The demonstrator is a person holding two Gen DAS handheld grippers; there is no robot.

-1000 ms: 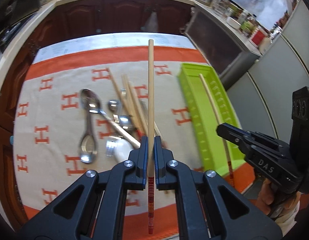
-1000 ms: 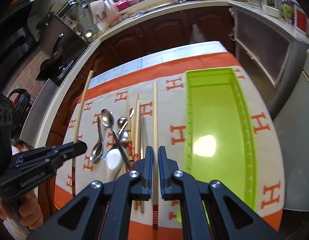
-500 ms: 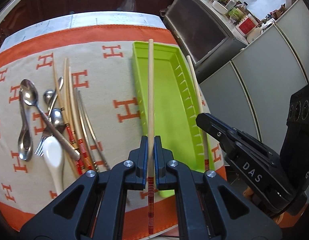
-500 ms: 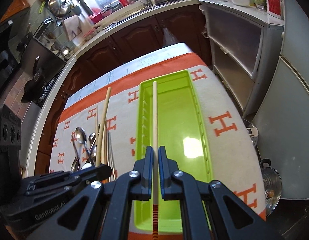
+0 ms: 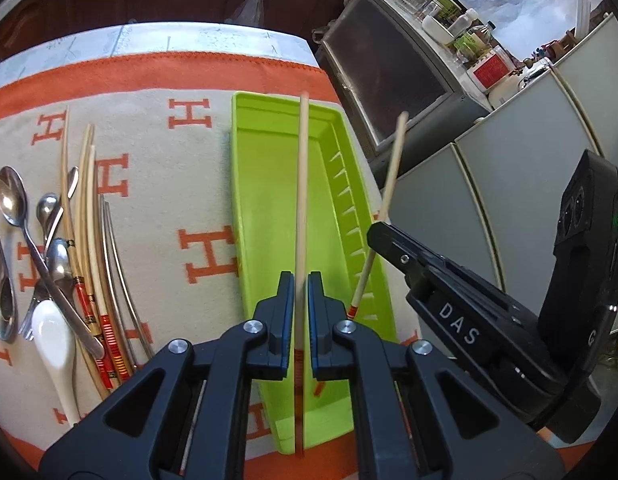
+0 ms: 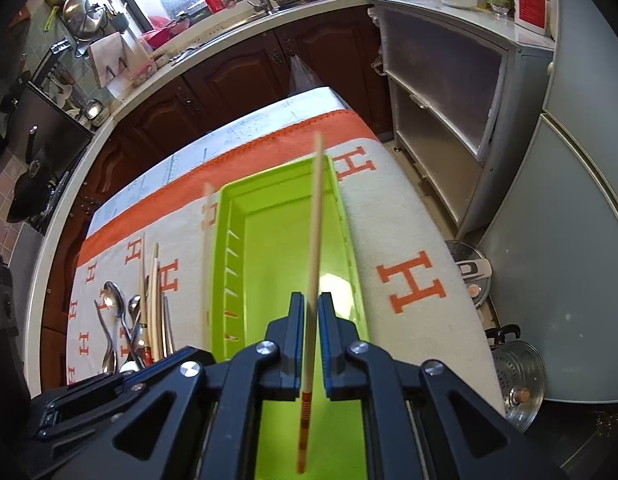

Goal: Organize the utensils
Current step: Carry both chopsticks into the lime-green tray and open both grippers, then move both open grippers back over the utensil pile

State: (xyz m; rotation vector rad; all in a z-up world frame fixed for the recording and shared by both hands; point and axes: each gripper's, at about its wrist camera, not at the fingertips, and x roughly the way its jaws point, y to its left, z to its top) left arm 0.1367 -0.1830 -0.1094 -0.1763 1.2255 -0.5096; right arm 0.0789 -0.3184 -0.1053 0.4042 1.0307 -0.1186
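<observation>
A lime green tray (image 5: 265,200) lies on the orange and cream cloth; it also shows in the right wrist view (image 6: 269,248). My left gripper (image 5: 300,304) has its jaws slightly parted around a wooden chopstick (image 5: 301,184) over the tray; the stick looks blurred and loose. My right gripper (image 6: 311,320) likewise has its jaws parted around a second chopstick (image 6: 315,216), which tilts over the tray. In the left wrist view that second chopstick (image 5: 383,204) slants at the tray's right rim in front of the right gripper (image 5: 379,236).
Left of the tray lie several chopsticks (image 5: 85,216), metal spoons (image 5: 13,204), a fork and a white ceramic spoon (image 5: 55,340). Grey cabinets (image 5: 509,184) stand right of the table. A counter with sink (image 6: 245,4) runs behind.
Both grippers moved right from the utensil pile to above the tray. Their jaws have parted and the two chopsticks now sit loose and blurred between them.
</observation>
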